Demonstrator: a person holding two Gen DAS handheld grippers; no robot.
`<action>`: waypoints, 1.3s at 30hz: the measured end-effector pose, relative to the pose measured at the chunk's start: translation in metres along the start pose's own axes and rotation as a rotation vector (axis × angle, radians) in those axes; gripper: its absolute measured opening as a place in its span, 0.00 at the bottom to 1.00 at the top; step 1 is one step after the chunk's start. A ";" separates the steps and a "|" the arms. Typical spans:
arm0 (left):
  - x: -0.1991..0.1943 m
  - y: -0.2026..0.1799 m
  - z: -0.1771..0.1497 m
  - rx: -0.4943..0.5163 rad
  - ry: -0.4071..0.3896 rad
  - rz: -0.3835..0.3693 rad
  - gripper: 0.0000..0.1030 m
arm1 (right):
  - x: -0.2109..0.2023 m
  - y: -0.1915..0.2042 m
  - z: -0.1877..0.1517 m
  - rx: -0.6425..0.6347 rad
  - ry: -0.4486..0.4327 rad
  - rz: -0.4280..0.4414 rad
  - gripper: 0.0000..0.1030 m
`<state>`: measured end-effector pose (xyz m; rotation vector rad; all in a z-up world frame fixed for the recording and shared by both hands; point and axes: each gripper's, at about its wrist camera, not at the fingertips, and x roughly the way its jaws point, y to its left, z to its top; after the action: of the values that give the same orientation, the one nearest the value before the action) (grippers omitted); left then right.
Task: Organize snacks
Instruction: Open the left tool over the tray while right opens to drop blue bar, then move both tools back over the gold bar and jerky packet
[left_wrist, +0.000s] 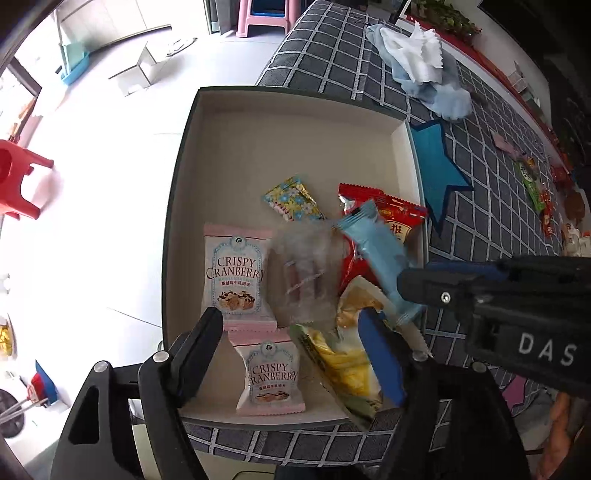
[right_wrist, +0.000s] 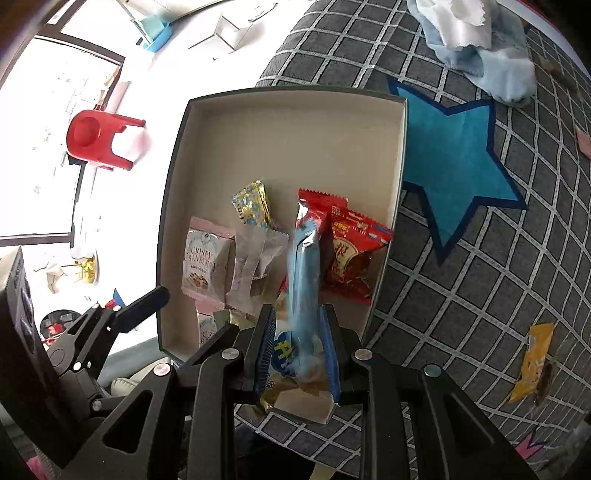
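Right gripper: blue pads pinch the near end of a light-blue snack bar, which stands out over the box. In the left wrist view the same bar is motion-blurred, and the right gripper enters from the right edge, above the box's right side.

Left gripper: fingers spread wide, nothing between them, hovering over the near end of the box. The right wrist view shows only one of its black fingers by the box's left wall.

Box contents, near to far:
- Two pink "Crispy Cranberry" packets, one behind the other along the left side.
- Yellow-green packet, seen clearly only from the left wrist.
- Clear wrapper in the middle.
- Red packet toward the right wall.
- Floral gold-blue packet farthest in.
- Far half of the box floor holds nothing.

Outside the box, on the grey checked cloth: an orange-yellow packet, shown only by the right wrist; further loose snacks at the far right, shown only by the left wrist; a blue star patch just beside the box; crumpled blue and white cloths beyond.
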<state>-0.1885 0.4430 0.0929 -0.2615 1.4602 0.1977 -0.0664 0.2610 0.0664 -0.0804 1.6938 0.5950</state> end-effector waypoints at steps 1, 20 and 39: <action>0.001 0.000 0.000 -0.001 0.005 0.001 0.77 | 0.002 -0.001 0.001 0.002 0.009 -0.004 0.28; 0.006 -0.023 0.003 0.034 0.025 0.029 0.78 | 0.005 -0.074 -0.030 0.230 0.046 -0.060 1.00; 0.011 -0.096 0.008 0.196 0.041 0.019 0.78 | -0.025 -0.239 -0.106 0.558 -0.001 -0.166 1.00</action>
<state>-0.1522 0.3534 0.0882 -0.0933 1.5117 0.0637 -0.0673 0.0024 0.0185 0.1777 1.7754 -0.0133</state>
